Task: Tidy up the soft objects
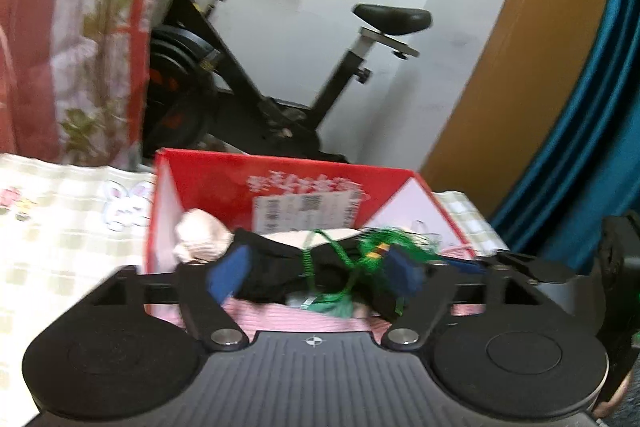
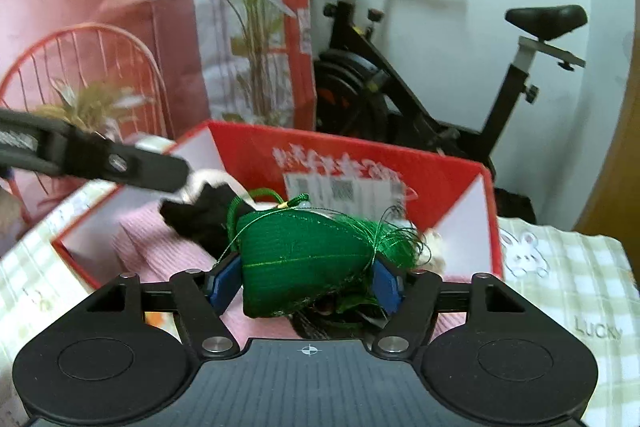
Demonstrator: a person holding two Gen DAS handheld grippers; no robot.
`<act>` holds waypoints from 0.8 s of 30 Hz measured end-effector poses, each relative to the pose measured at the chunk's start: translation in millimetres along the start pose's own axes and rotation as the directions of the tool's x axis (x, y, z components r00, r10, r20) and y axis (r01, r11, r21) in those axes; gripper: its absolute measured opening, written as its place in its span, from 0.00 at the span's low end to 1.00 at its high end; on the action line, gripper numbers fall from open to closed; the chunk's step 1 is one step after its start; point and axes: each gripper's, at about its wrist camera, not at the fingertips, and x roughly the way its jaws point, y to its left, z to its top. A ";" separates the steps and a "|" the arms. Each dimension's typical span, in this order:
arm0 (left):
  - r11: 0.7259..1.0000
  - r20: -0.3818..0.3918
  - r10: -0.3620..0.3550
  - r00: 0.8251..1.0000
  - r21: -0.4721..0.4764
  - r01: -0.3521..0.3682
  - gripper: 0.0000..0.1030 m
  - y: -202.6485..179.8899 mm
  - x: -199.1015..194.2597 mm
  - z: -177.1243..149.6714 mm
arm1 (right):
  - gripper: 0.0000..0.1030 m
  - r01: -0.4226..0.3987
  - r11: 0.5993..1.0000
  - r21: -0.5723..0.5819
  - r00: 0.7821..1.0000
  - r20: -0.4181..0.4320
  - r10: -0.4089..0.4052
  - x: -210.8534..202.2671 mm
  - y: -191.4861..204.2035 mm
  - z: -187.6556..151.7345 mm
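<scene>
A red cardboard box [image 1: 280, 175] stands on the checked cloth, also in the right wrist view [image 2: 440, 179]. A pink knitted cloth [image 2: 160, 251] lies in it. My left gripper [image 1: 316, 273] is shut on a black soft item [image 1: 276, 267] over the box, with green cord and tassels [image 1: 372, 255] across it. A pale pink plush [image 1: 200, 235] lies behind. My right gripper [image 2: 308, 283] is shut on a green pouch [image 2: 304, 259] with green threads, over the box. The left gripper's finger [image 2: 132, 167] and the black item [image 2: 204, 215] show in the right wrist view.
A black exercise bike [image 1: 256, 67] stands behind the box against a white wall. A pink and red curtain [image 1: 60, 47] hangs at left. A red wire chair [image 2: 80, 67] and a plant [image 2: 256, 27] stand at left. The checked cloth [image 2: 560, 267] covers the table. A blue curtain [image 1: 592, 107] hangs at right.
</scene>
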 end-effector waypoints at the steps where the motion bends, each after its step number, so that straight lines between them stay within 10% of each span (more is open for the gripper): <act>1: 1.000 0.008 0.023 1.000 0.005 -0.023 0.94 -0.7 -4.8 0.7 | 0.76 0.005 1.000 0.005 1.000 0.005 -0.005 -2.8 -0.6 -0.4; 6: 0.989 0.022 0.141 0.990 0.044 -0.142 1.00 -9.6 -29.0 8.1 | 0.99 0.040 0.999 0.029 0.998 0.041 -0.041 -23.8 -2.6 4.6; 16: 0.986 0.117 0.165 0.979 -0.041 -0.161 1.00 -21.5 -101.3 21.3 | 1.00 0.059 0.995 0.082 0.984 0.165 -0.071 -103.4 -1.1 33.2; 24: 0.950 0.223 0.289 0.931 0.056 -0.308 1.00 -66.0 -155.0 33.9 | 1.00 0.086 0.987 0.136 0.963 0.243 -0.117 -175.9 -4.2 48.7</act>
